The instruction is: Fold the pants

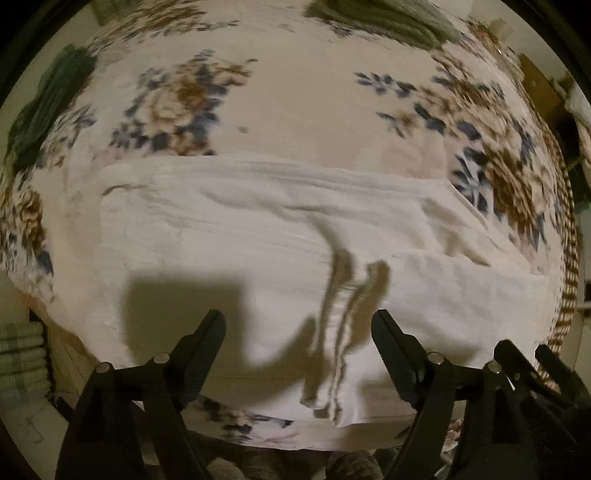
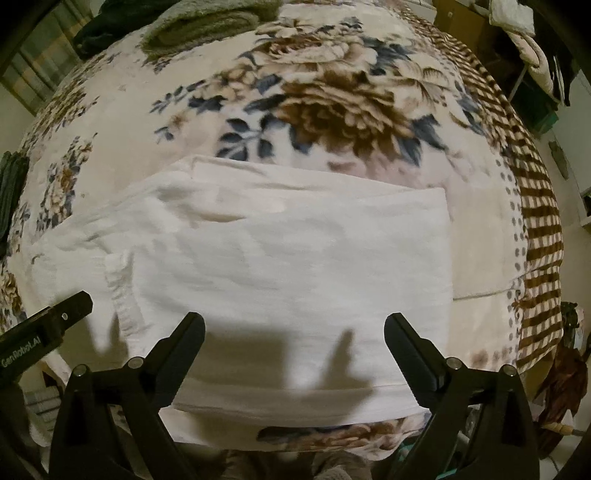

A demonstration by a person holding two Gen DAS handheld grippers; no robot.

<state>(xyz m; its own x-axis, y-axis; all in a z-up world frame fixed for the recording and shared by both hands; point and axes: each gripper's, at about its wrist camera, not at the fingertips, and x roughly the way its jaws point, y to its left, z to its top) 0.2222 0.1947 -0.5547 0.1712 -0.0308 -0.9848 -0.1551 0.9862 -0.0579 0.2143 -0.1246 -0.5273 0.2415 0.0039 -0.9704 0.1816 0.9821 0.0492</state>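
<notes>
Hovering w/ jaws apart: both grippers (image 1: 298, 321) (image 2: 294, 324) over folded white pants (image 2: 280, 266).

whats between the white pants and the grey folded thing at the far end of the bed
Only bare floral blanket separates the white pants from the grey folded cloth; nothing else lies on that stretch. The right wrist view shows it best.

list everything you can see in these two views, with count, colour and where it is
pants: one, white, lying partly folded on the blanket, under both grippers
blanket: one, cream with brown and blue flowers and a brown checked border, covering the bed
folded cloth: one, grey-green, far edge of the bed
dark garment: one, dark green, far left on the bed
left gripper: one, black, open, above the pants' near edge
right gripper: one, black, open, above the pants' near edge
</notes>
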